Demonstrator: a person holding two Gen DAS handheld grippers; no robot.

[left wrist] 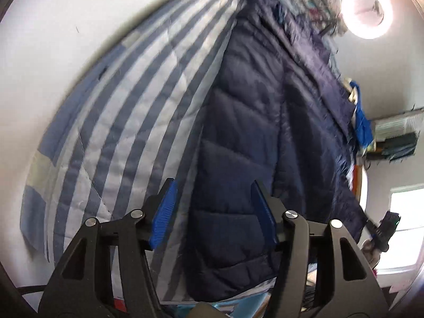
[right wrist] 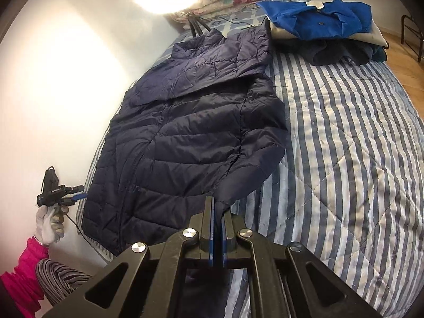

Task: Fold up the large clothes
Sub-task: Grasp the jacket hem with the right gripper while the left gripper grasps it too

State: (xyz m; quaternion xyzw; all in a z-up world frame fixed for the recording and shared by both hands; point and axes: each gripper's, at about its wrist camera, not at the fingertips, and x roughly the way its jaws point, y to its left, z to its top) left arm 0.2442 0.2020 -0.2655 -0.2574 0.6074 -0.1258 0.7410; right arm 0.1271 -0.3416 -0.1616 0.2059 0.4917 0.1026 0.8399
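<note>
Right now you are midway through folding the navy puffer jacket, which lies spread lengthwise on the striped quilt of the bed, collar end far ahead of your right gripper and hem end close in. One sleeve is already folded across the upper chest, well beyond the fingertips. Your right gripper is clamped tight on the cuff end of the other sleeve, a dark tongue of fabric that runs up between the pads and away to the jacket's side panel just ahead. Your left gripper stands with its jaws apart and nothing pinched between them; seen from the left wrist, the jacket's lower body fills the gap beyond the blue pads without the pads pressing on it. In the right wrist view that same gripper hangs off the far-left edge of the jacket, near the hem corner, held in a gloved hand. My reading is that the sleeve fold is the step in hand: the next move calls for carrying the held cuff up and across to the left, over the body of the jacket, and laying it flat before letting go. The padded fabric looks slippery and springy, so expect it to puff back; your free left gripper could pin the hem or side seam. A stack of folded clothes sits far ahead to the right, clear of the work.
</note>
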